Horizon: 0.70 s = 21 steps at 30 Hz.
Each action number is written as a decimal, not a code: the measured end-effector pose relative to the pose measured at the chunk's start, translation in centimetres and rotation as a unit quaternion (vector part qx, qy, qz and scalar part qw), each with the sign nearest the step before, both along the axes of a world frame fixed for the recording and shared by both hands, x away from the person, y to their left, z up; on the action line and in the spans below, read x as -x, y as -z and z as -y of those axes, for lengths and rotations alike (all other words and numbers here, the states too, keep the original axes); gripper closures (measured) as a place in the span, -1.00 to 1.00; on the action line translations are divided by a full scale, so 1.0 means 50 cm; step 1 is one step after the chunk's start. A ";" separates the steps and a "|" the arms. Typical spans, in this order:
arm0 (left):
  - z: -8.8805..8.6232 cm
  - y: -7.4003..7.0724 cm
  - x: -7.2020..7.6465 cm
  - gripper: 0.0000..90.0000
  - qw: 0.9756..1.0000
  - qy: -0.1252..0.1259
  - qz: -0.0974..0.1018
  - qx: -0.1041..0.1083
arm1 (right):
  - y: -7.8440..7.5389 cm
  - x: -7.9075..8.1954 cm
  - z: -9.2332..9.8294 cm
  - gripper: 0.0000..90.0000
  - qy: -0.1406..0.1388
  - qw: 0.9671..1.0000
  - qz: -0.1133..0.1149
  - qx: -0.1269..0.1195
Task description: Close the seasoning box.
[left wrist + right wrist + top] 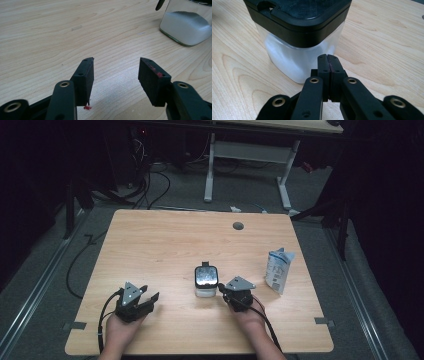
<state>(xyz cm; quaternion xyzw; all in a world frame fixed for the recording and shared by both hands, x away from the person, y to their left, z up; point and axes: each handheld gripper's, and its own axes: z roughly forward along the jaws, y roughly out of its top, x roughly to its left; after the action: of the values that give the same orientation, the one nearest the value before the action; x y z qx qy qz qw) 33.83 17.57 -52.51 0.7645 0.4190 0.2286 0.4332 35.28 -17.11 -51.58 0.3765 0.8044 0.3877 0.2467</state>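
Two claws: R claw [329, 60] closed by jar [297, 37]; L claw [116, 75] open.

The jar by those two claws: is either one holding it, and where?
Nothing is held. The right gripper is shut just before the jar; the left gripper is open over bare table.

Jar [186, 23] cropped by left gripper view's top-right corner; print on white pouch [279, 269] too small to read

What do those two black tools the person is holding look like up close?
Each tool, the left tool and the right tool, is black, topped by a grey three-cornered plate, with a black cable trailing back along the forearm. The jaws are blocky black pads on arms with brass-coloured rivets. The left pads carry small red smears.
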 end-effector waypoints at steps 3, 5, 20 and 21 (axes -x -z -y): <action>0.001 0.000 0.000 0.04 1.000 0.000 0.001 -0.001 | 0.000 0.002 -0.002 0.99 0.000 1.000 0.000 0.003; 0.001 0.000 0.000 0.04 1.000 0.001 0.001 0.000 | 0.000 0.003 -0.003 0.99 -0.003 1.000 0.000 0.002; 0.001 0.000 0.000 0.04 1.000 0.002 0.001 -0.001 | 0.000 0.004 -0.005 0.95 -0.003 1.000 0.002 0.002; 0.001 -0.001 0.000 0.04 1.000 0.002 0.001 -0.001 | -0.001 0.005 -0.005 0.93 -0.002 1.000 0.001 0.001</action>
<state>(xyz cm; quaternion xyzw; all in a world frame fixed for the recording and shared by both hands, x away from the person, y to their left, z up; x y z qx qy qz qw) 33.83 17.54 -52.48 0.7654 0.4171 0.2290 0.4333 35.04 -16.89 -51.55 0.3741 0.8054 0.3878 0.2472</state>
